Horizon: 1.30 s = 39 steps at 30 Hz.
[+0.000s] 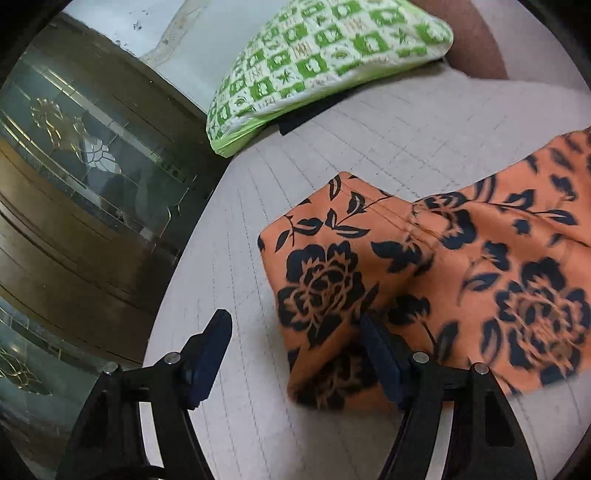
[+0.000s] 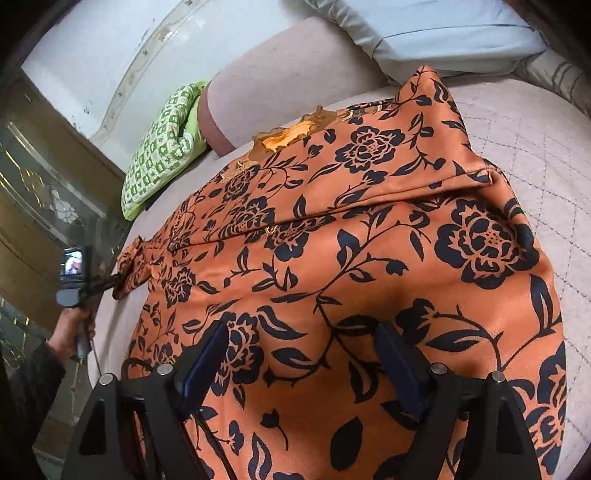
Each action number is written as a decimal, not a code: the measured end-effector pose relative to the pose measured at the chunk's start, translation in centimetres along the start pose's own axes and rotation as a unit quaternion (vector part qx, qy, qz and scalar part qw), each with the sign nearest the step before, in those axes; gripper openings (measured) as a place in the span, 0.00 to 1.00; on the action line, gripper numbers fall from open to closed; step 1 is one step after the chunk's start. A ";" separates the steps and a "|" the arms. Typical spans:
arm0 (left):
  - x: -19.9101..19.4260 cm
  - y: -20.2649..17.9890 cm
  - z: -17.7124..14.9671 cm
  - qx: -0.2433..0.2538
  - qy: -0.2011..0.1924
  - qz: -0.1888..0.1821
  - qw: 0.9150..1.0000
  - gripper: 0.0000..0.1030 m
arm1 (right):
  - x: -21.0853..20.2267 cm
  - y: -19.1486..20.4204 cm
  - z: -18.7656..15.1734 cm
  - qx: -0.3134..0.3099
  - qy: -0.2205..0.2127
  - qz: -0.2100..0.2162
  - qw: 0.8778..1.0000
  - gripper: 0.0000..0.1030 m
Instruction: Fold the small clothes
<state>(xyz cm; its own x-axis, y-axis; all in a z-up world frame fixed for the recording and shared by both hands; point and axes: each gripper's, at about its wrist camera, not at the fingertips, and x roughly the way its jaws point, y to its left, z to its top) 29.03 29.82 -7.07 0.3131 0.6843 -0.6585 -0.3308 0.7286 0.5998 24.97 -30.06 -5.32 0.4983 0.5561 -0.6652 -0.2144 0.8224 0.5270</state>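
A pale quilted bed point(image 2: 524, 155) fills the scene, with a dark wood-and-glass cabinet point(image 1: 74, 166) beyond its left edge. Spread across the bed lies the orange garment point(image 2: 369, 240) printed with dark flowers, its far part folded over along a crease, its neckline point(image 2: 291, 136) at the far end. A green patterned pillow point(image 1: 314, 62) sits at the far left, and a light blue pillow point(image 2: 436, 33) at the far right. The right tongs point(image 2: 303, 350) hover released above the near cloth, nothing between them. The left tongs point(image 1: 295, 332) stand parted at the garment's left corner point(image 1: 306, 277), gripping nothing. A hand point(image 2: 74, 328) holds their handle.
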 end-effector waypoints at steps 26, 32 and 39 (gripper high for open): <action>-7.8 4.5 4.0 -0.131 -0.082 -0.127 0.980 0.06 | 0.0 -0.6 0.1 0.039 -0.006 0.022 0.999 0.81; -22.8 0.6 8.9 -0.133 -0.207 -0.251 0.936 0.06 | -1.4 -1.1 0.2 0.059 -0.022 0.038 0.997 0.81; -32.5 -14.2 10.9 -0.077 -0.234 -0.398 0.884 0.06 | -2.4 -2.5 0.8 0.091 -0.040 0.056 0.994 0.81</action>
<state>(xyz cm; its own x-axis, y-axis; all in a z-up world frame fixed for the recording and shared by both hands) 33.26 -2.40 10.75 0.8233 -0.0792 -0.5621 0.0543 0.9967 -0.0610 24.98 -33.59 -4.59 0.5470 0.6251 -0.5567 -0.1208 0.7171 0.6865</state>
